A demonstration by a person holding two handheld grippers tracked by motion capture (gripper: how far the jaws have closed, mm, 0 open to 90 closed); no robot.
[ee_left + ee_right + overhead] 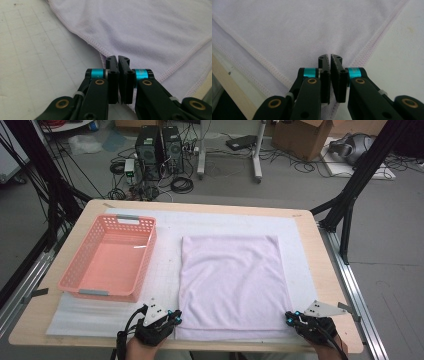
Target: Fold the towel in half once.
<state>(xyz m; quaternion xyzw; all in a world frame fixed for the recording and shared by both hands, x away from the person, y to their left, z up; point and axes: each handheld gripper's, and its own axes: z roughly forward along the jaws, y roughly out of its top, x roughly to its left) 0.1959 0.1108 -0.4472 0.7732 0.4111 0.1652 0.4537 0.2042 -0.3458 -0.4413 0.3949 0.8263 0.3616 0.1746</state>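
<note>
Whether either hand-held gripper (117, 58) pinches towel (150, 27) is hidden

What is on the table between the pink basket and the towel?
Nothing: the high view shows bare white mat between the pink basket and the towel.

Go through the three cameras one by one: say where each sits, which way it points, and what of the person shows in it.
High view: fixed above the person's side, looking forward and down on the wooden table; the pink plastic basket, lilac folded towel, both hands and grippers show.
Left gripper view: rides the left gripper, looking along its shut black jaws at the towel's near left corner.
Right gripper view: rides the right gripper, jaws shut at the near right corner.
Shared: all three show the towel on the white foam mat.
</note>
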